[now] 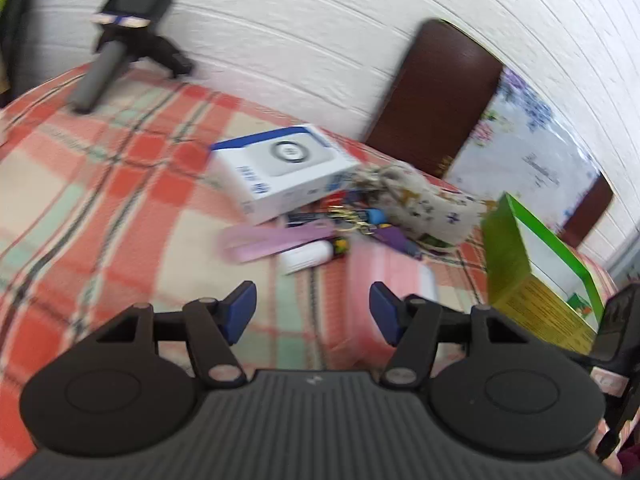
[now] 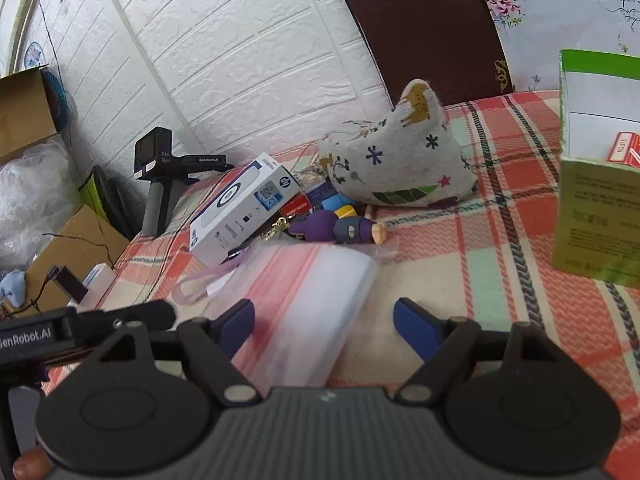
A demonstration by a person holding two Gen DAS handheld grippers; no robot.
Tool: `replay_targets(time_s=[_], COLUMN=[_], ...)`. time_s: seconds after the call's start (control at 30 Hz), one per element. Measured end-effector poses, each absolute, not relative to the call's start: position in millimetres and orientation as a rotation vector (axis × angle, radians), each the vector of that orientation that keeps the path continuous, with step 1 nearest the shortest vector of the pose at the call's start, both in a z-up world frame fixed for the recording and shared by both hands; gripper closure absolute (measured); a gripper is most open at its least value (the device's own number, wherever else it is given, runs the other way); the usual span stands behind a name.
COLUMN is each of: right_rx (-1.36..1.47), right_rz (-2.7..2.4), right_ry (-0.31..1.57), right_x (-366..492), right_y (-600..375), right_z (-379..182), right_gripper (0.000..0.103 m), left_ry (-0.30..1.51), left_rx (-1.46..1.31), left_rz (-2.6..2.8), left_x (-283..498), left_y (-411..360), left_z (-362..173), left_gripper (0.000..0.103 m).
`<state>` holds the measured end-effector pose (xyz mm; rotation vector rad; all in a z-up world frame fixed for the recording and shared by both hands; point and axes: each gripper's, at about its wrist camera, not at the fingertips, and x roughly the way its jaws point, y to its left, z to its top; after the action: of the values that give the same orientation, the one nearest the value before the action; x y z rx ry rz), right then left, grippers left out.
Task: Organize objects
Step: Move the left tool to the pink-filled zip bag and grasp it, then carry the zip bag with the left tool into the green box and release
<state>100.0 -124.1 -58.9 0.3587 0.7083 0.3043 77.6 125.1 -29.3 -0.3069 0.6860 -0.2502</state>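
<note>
A pile lies on the plaid tablecloth: a white and blue box (image 1: 280, 166) (image 2: 244, 208), a patterned fabric pouch (image 1: 428, 204) (image 2: 400, 156), a purple figure keychain (image 2: 340, 229) (image 1: 396, 240), a pink strap (image 1: 272, 242) and a white tube (image 1: 308, 256). A clear zip bag (image 2: 316, 304) (image 1: 384, 296) lies flat just ahead of both grippers. My left gripper (image 1: 313, 312) is open and empty above the cloth. My right gripper (image 2: 324, 326) is open over the bag's near end. An open green box (image 1: 532, 268) (image 2: 600, 160) stands at the right.
A camera on a small tripod (image 1: 128, 36) (image 2: 160, 176) stands at the table's far left edge. A brown chair back (image 1: 432, 96) (image 2: 420, 24) is behind the table by the white wall. Cardboard boxes and plastic wrap (image 2: 36, 184) lie off the left side.
</note>
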Motion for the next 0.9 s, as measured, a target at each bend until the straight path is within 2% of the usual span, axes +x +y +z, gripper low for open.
replay_targets(time_s=[0.03, 0.07, 0.1, 0.13, 0.17, 0.2, 0.27, 0.5, 0.77, 0.83, 0.9], right_rx=[0.357, 0.370, 0.405, 0.440, 0.436, 0.426, 0.415, 0.428, 0.377, 0.395, 0.412], right_rz=[0.324, 0.350, 0.337, 0.345, 0.353, 0.365, 0.399, 0.544, 0.478, 0.429, 0.378], right_ry=[0.714, 0.725, 0.739, 0.752, 0.756, 0.764, 0.782, 0.827, 0.801, 0.782, 0.760], right_x=[102, 104, 106, 108, 108, 107, 101, 57, -10, -24, -38], right_y=[-121, -119, -120, -122, -122, -120, -116, -110, -156, -176, -194], right_z=[-59, -60, -61, -62, -62, -61, -60, -63, -53, -53, -53], right_gripper=[0.032, 0.046, 0.047, 0.050, 0.052, 0.053, 0.058, 0.061, 0.061, 0.057, 0.052], left_ry=[0.701, 0.722, 0.741, 0.769, 0.804, 0.827, 0.817, 0.794, 0.853, 0.868, 0.885], left_rx=[-0.295, -0.300, -0.341, -0.394, -0.458, -0.504, -0.516, -0.474, -0.382, -0.334, -0.291], left_rz=[-0.275, -0.296, -0.314, -0.330, -0.363, -0.388, -0.393, -0.396, -0.545, -0.600, -0.595], left_x=[85, 92, 98, 103, 106, 105, 92, 27, -9, -8, -3], left_y=[118, 114, 115, 120, 125, 128, 135, 144, 91, 71, 54], left_z=[-32, -36, -41, -47, -54, -60, -61, -58, -57, -57, -56], left_gripper=[0.040, 0.045, 0.050, 0.052, 0.072, 0.077, 0.077, 0.077, 0.079, 0.073, 0.049])
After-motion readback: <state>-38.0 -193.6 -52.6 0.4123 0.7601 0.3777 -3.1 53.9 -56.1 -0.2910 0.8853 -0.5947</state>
